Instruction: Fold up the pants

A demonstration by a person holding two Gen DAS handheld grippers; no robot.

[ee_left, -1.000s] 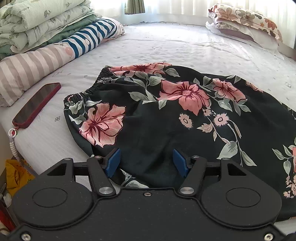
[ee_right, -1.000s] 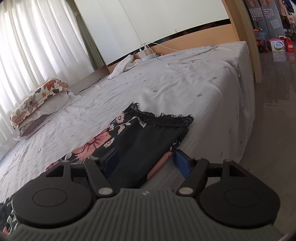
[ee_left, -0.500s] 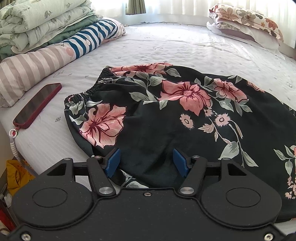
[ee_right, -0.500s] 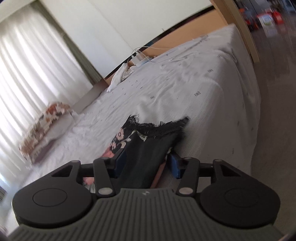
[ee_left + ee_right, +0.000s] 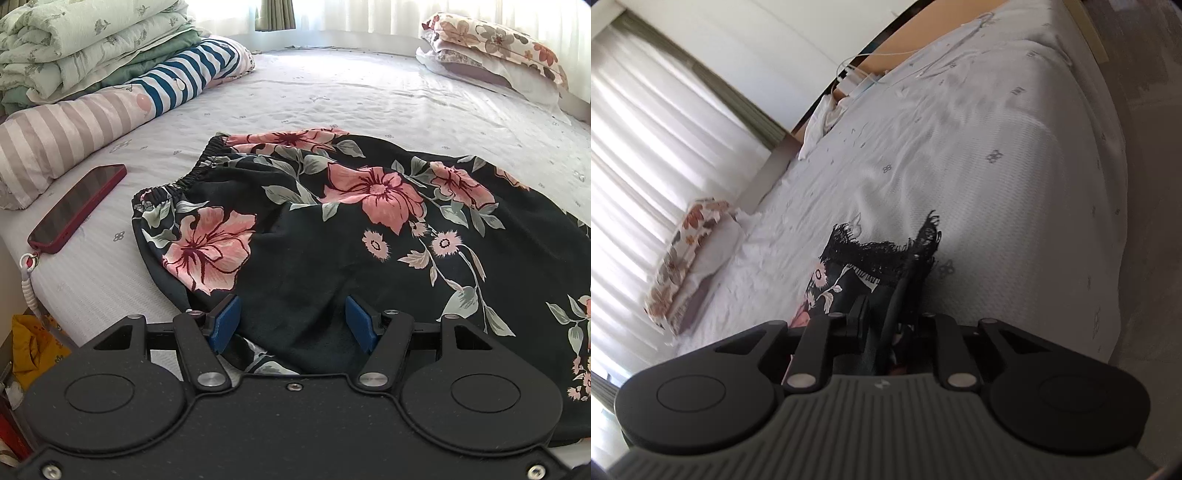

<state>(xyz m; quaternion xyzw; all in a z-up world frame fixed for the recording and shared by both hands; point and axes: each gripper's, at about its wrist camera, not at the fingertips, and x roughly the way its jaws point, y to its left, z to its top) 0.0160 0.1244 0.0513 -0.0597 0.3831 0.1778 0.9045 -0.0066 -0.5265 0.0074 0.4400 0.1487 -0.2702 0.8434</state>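
We count one pair of floral pants (image 5: 369,236) on the bed (image 5: 369,92), one red phone (image 5: 77,208) near its left edge, and two stacked pillows (image 5: 495,55) at its far right corner. We also count one striped bolster (image 5: 70,133), one pile of folded quilts (image 5: 85,44), and two grippers, the left gripper (image 5: 291,323) and the right gripper (image 5: 892,325).

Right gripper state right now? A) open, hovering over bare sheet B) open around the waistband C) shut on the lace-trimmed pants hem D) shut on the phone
C: in the right wrist view the right gripper has its jaws closed in on the pants, with the black fabric bunched between them just behind the lace hem.
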